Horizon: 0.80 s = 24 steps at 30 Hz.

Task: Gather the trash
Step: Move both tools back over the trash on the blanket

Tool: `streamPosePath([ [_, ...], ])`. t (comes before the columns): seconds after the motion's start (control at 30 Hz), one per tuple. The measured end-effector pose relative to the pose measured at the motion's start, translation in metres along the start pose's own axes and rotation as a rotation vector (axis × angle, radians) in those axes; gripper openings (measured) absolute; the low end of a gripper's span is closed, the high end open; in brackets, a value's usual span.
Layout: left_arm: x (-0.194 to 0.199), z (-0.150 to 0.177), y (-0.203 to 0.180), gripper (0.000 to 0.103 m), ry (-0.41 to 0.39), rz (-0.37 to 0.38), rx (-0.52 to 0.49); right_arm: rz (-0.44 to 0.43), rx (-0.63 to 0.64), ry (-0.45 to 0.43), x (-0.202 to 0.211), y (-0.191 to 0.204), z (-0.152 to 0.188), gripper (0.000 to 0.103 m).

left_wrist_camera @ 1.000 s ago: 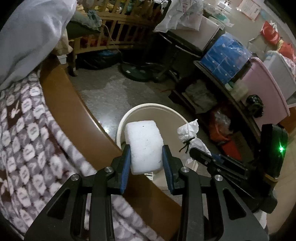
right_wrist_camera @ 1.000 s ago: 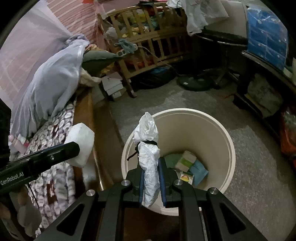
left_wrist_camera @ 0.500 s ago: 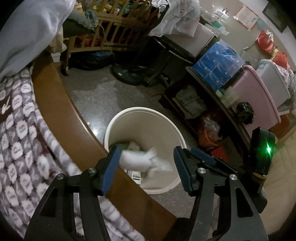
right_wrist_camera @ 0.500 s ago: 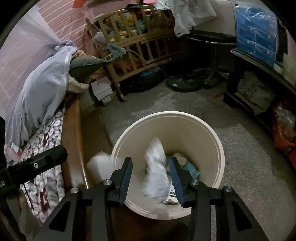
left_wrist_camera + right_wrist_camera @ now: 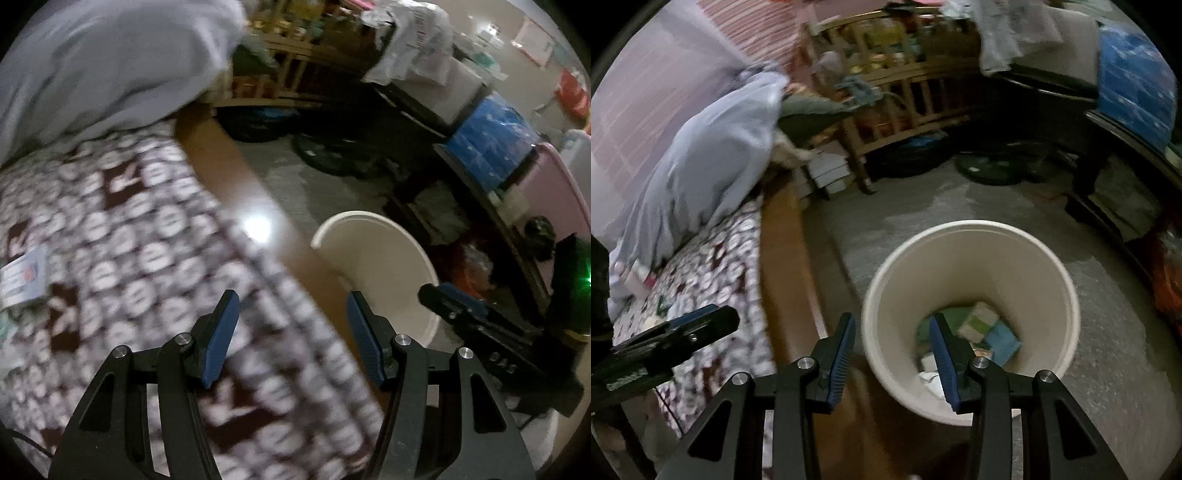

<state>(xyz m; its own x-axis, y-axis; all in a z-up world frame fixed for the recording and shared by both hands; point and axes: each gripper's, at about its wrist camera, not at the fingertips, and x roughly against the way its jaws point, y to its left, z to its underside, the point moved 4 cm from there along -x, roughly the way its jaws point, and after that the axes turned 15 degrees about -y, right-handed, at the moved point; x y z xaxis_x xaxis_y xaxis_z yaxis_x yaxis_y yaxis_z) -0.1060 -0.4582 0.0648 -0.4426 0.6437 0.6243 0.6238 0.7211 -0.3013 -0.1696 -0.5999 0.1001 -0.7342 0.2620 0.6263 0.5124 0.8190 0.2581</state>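
Here the wrapper (image 5: 24, 275) on the bedspread (image 5: 122, 240) carries unreadably blurred print.

Bin (image 5: 967, 236) mouth open from above, trash only at its bottom. Wooden bed rail (image 5: 783, 266) tight against bin's left side. Grey floor (image 5: 923, 199) free beyond bin; crib (image 5: 905, 92) & dark shelf (image 5: 1126, 122) farther off.

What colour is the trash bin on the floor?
Cream, almost off-white, inside and out; the trash bin shows best in the right wrist view.
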Motion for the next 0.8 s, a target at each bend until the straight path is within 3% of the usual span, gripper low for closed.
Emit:
streamPosePath([
  [0.23,0.037,0.012,0.050,0.059,-0.014,-0.149,0.014,-0.090,0.073,0.030,-0.004,0.059,0.010,0.040],
  [0.6,0.111,0.027,0.149,0.059,-0.053,-0.372,0.116,-0.269,0.178,0.121,-0.019,0.160,0.039,0.041],
  [0.8,0.122,0.033,0.211,0.059,-0.031,-0.478,0.173,-0.350,0.241,0.159,-0.023,0.210,0.055,0.041],
])
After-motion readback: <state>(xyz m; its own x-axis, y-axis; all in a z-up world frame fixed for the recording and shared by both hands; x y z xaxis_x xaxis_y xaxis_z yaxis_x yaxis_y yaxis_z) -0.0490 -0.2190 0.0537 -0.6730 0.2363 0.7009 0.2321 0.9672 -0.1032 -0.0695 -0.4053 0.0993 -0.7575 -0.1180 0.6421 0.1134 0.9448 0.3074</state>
